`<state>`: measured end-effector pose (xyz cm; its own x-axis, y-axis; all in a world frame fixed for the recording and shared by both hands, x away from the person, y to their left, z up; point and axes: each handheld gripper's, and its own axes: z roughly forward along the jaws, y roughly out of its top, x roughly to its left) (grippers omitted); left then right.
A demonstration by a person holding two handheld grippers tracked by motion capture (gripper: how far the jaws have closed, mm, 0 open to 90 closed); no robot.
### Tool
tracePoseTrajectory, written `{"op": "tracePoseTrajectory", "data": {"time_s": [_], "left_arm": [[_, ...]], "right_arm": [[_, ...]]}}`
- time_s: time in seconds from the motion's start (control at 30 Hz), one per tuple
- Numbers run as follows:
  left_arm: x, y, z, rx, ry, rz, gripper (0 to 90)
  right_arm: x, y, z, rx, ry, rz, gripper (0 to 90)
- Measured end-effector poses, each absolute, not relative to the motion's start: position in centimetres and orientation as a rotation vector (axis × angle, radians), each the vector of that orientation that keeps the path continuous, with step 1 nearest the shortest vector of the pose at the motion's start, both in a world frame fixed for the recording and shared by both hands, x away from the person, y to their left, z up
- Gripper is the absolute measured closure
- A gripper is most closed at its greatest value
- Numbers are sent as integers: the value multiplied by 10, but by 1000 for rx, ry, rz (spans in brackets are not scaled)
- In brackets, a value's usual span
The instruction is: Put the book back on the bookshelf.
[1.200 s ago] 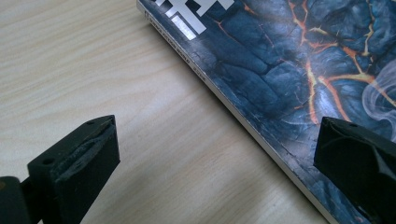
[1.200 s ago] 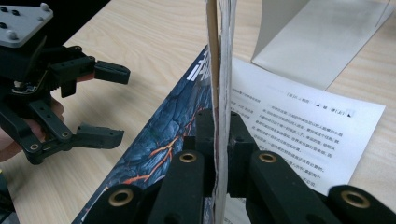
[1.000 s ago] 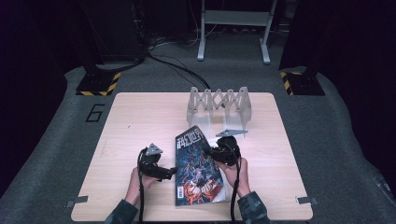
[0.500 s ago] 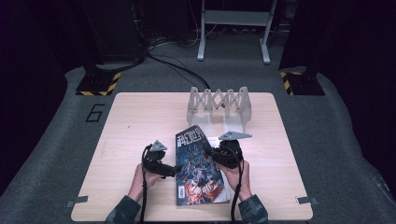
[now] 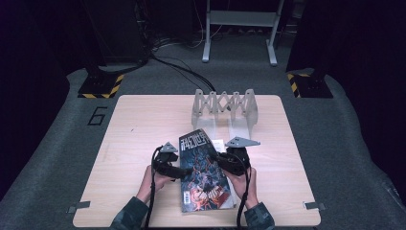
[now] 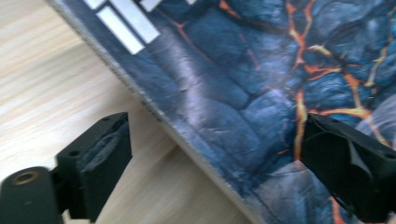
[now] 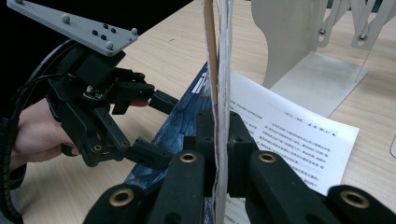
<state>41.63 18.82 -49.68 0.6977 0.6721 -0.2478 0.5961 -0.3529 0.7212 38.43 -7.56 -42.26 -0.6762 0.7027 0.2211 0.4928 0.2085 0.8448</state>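
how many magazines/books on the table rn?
1: a dark blue magazine with orange lava-crack cover art, lying at the near middle of the wooden table, between the left gripper and right gripper. The grey metal rack behind holds none.

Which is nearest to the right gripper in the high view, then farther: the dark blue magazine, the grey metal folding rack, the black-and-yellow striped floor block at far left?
1. Dark blue magazine: clamped in the right gripper.
2. Grey metal folding rack: behind, at the table's far edge.
3. Black-and-yellow striped floor block: off the table, far left.

Grey folding rack [image 5: 225, 108] at table's [image 5: 143, 124] far edge, printed sheet [image 7: 289, 135] nearby
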Motion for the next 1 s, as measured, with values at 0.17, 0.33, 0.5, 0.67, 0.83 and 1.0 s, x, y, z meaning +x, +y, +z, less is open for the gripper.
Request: {"op": "tracePoseTrajectory", "data": {"time_s": [0.17, 0.33, 0.5, 0.67, 0.83, 1.0], "left_arm": [[417, 188, -498, 2058, 950, 83, 178], [418, 187, -499, 2063, 950, 75, 219], [419, 188, -499, 2057, 964, 64, 297], [420, 191, -499, 2051, 968, 69, 361], [419, 193, -499, 2008, 1000, 58, 445], [419, 192, -498, 2021, 1027, 88, 486]], "right_arm": [[383, -74, -422, 1123, 2274, 1450, 871], [383, -73, -422, 1125, 2273, 1449, 871], [384, -74, -423, 1125, 2274, 1441, 871], [385, -74, -423, 1128, 2268, 1445, 871], [385, -75, -423, 1130, 2263, 1448, 871], [386, -73, -424, 1135, 2270, 1435, 870]]}}
